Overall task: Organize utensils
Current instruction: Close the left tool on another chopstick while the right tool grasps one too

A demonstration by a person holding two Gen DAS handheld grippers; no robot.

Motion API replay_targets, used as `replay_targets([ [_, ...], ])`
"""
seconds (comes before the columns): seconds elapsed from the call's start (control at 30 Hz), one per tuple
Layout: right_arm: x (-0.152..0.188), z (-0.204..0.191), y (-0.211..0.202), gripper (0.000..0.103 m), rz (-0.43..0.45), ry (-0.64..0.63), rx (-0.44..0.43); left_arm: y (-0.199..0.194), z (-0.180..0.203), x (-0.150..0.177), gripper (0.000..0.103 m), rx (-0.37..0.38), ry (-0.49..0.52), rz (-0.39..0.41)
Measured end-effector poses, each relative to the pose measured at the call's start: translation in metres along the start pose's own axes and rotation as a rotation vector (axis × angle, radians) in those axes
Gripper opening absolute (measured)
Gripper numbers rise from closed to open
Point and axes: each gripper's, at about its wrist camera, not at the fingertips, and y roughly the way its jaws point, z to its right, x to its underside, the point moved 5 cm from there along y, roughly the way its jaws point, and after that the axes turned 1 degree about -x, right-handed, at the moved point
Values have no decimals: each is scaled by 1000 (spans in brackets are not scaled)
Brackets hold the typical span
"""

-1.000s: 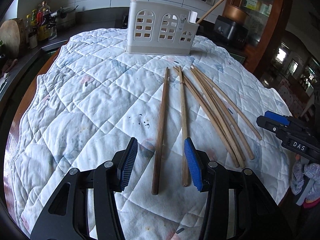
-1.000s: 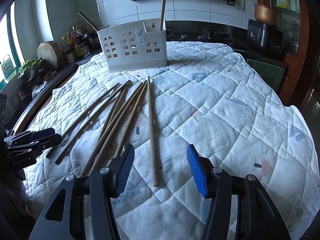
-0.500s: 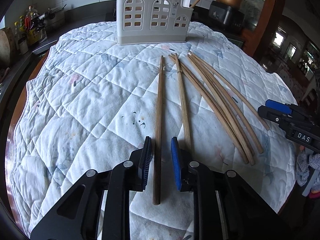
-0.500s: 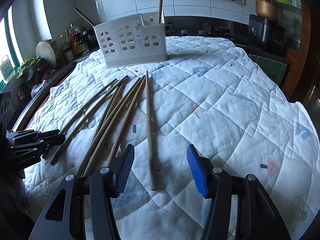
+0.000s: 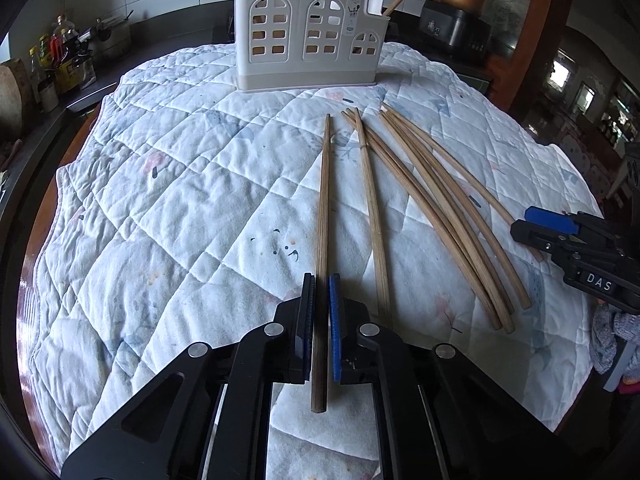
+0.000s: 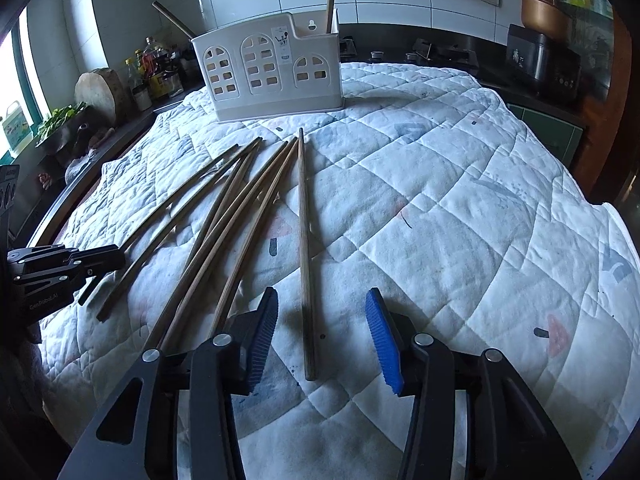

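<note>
Wooden chopstick [image 5: 323, 216] now clamped in left gripper [image 5: 321, 328], open a second ago | right gripper [image 6: 322, 336] closing around another chopstick [image 6: 306, 248], untouched | holder [image 5: 310, 36] ahead, next.

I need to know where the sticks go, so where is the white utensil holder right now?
In both wrist views the white utensil holder stands upright at the far edge of the quilted cloth, just beyond the far tips of the loose chopsticks, near the tiled wall.
</note>
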Motion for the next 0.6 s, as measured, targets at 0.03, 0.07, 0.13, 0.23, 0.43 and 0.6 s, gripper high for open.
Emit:
replay_targets([
  [0.03, 0, 0, 0, 40, -2, 0, 0, -2, 1, -1, 6, 4, -1, 6],
  [0.07, 0, 0, 1, 40, -3, 1, -3, -4, 2, -2, 6, 9, -2, 12],
  [0.13, 0, -1, 1, 35, -3, 0, -6, -9, 3, -4, 6, 13, -4, 28],
  [0.23, 1, -3, 2, 28, -5, -6, -7, -14, 3, -8, 5, 18, -6, 45],
  [0.43, 1, -7, 2, 20, -1, -23, -5, -15, 1, -4, 5, 21, -12, 43],
  [0.6, 3, -9, 3, 19, -4, -39, 5, -15, 1, -2, 5, 15, -5, 38],
])
